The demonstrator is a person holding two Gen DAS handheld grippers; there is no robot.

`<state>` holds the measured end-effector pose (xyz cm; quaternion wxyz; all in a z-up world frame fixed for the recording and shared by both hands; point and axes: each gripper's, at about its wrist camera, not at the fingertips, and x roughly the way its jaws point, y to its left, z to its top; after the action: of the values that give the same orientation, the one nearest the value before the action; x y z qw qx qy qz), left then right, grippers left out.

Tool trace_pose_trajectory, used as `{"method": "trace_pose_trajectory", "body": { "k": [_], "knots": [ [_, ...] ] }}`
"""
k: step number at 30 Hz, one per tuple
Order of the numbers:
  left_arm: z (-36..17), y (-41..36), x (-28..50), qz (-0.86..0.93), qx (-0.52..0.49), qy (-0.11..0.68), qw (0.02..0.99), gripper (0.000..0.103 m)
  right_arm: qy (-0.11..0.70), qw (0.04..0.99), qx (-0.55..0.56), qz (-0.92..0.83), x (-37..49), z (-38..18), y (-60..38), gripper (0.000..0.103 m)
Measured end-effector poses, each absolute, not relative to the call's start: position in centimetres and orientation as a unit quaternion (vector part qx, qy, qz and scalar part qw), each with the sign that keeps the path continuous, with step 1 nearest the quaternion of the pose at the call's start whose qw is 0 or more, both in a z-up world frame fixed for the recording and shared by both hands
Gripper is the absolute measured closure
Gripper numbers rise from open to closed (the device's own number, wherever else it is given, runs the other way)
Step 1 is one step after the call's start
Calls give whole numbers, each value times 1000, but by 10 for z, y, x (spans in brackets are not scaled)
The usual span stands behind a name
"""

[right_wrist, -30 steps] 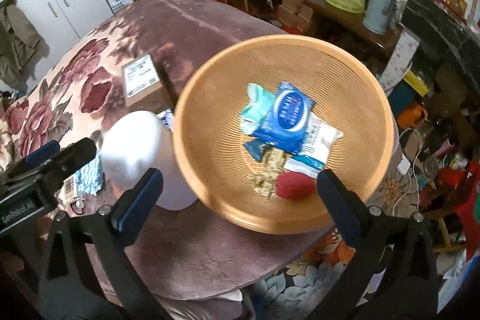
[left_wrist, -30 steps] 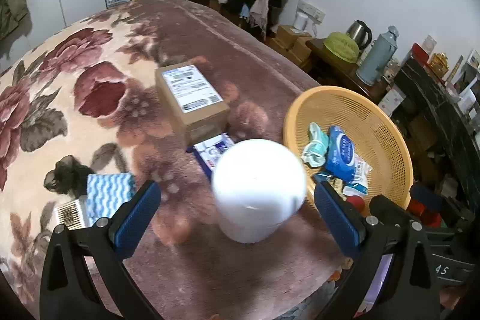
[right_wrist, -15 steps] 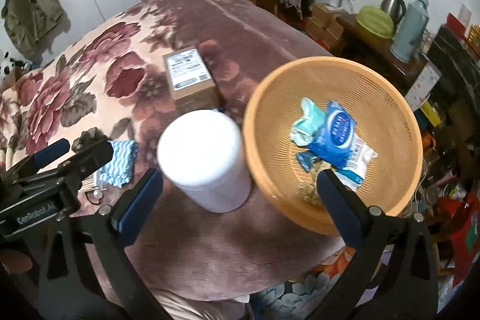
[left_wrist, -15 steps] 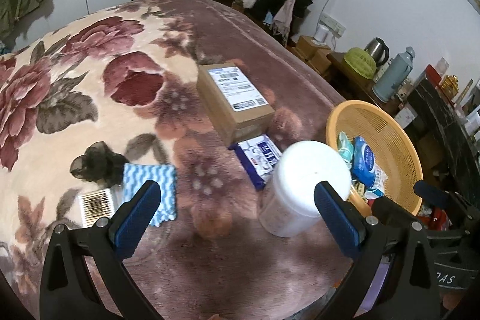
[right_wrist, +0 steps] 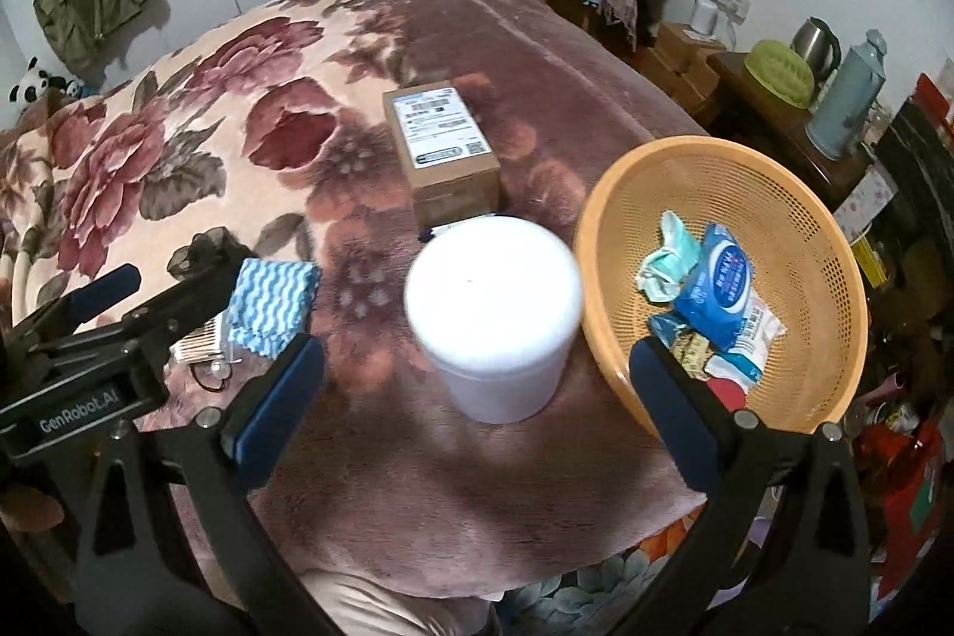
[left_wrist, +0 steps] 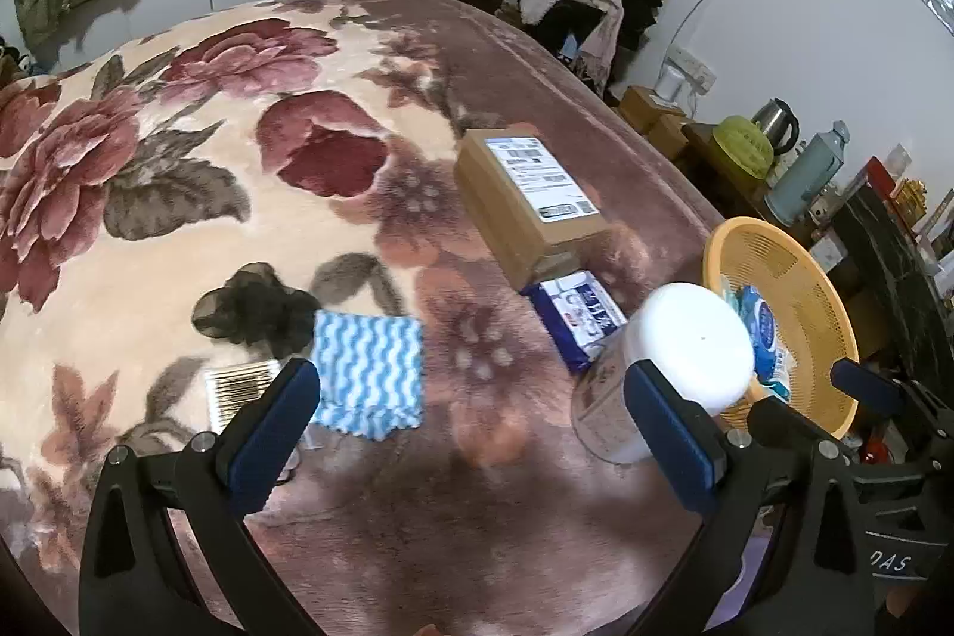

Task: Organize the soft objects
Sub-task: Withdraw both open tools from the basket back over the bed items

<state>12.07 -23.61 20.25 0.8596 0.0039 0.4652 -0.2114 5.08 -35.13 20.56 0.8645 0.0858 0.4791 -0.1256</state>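
Orange basket (right_wrist: 602,242) already holds several soft packets; blue wavy cloth (left_wrist: 369,374) and blue tissue pack (left_wrist: 575,314) remain on the floral blanket (left_wrist: 179,147). Left gripper (left_wrist: 471,433) and right gripper (right_wrist: 477,391) both gape, empty.

Dim, warm indoor light falls from overhead, casting soft shadows beneath the white tub (right_wrist: 493,315), whose lid is washed out and slightly blurred, while strong fisheye curvature bends both views and black vignetting darkens every corner.
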Motion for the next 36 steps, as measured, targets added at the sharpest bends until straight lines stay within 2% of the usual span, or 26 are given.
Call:
{"method": "trace_pose_trajectory", "body": {
  "k": [16, 36],
  "knots": [
    [186, -170, 133, -181, -14, 470, 864, 1, 494, 863, 47, -92, 75, 198, -290, 0],
    [142, -98, 145, -134, -41, 499, 855, 1, 530, 846, 22, -50, 96, 161, -229, 0]
  ]
}}
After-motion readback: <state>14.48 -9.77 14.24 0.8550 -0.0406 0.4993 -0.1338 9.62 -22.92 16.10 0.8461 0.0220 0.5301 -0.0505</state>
